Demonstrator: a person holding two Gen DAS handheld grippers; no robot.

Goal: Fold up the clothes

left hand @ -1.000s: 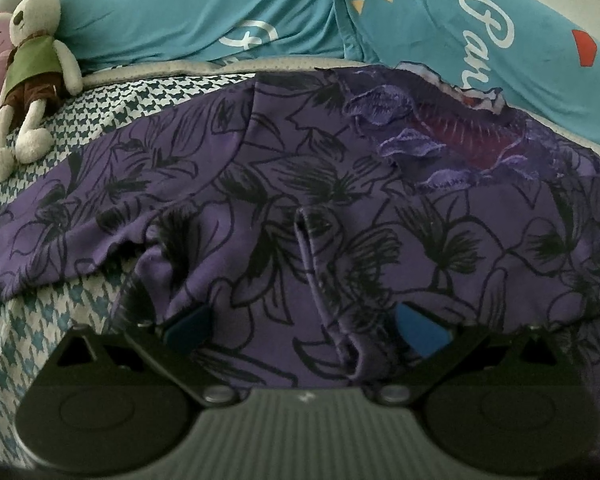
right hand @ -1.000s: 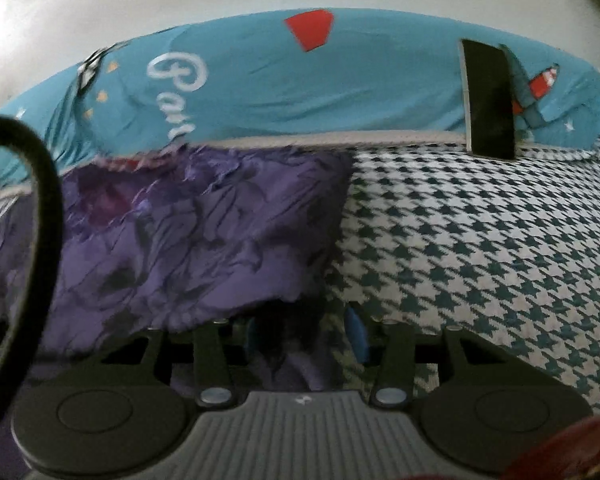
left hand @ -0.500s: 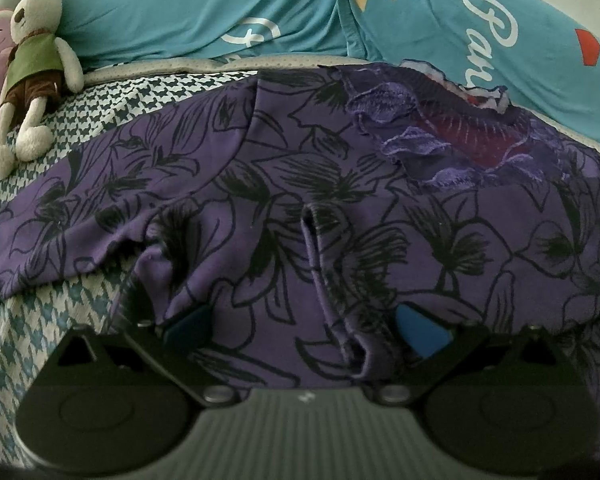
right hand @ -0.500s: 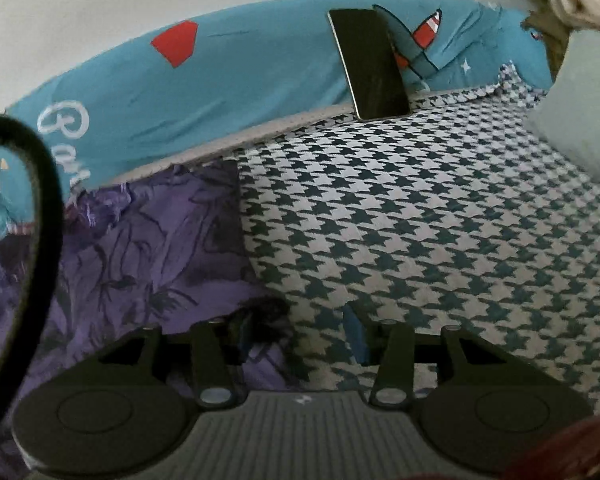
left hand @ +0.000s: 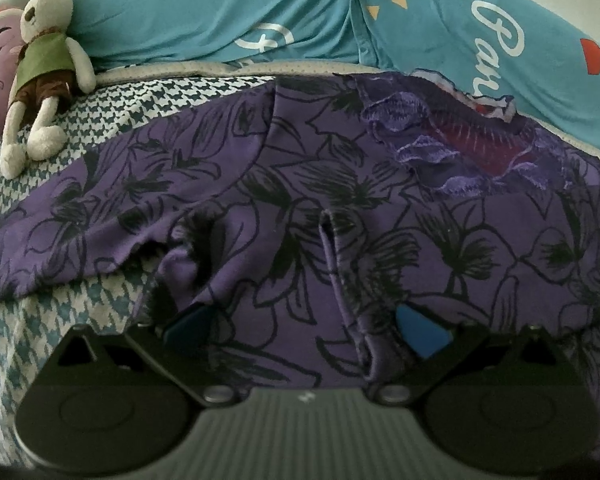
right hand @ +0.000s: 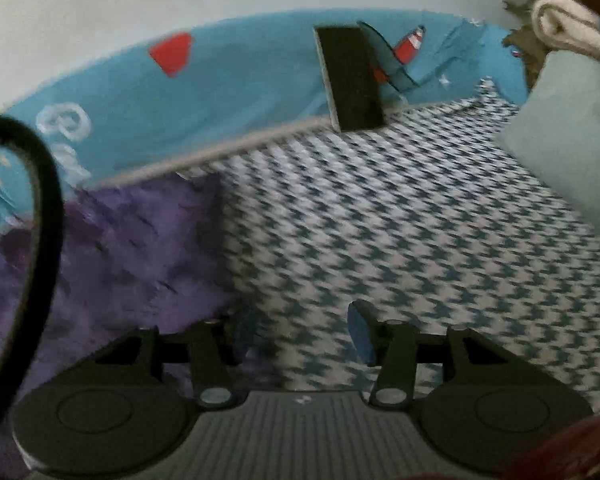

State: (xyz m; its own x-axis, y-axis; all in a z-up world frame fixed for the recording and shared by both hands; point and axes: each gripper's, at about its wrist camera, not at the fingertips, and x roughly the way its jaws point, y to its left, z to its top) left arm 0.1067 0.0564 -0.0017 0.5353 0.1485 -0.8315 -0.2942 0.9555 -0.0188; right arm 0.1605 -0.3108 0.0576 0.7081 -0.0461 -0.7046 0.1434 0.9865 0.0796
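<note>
Purple floral garment (left hand: 300, 184) lay spread on the houndstooth bed (right hand: 400, 220), its fabric bunched between the spread left tongs (left hand: 306, 326), while the right tongs (right hand: 300, 330) gaped empty beside its edge.

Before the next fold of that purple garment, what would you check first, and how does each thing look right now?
1. Left gripper open over the garment: ok.
2. Cloth between its fingers: ok, a ridge lies there.
3. Right gripper holding a garment edge: not ok, it is open over the bedsheet.
4. Garment flat: not ok, it is wrinkled.
5. Toy rabbit off the garment: ok.
6. Phone off the garment: ok.
</note>
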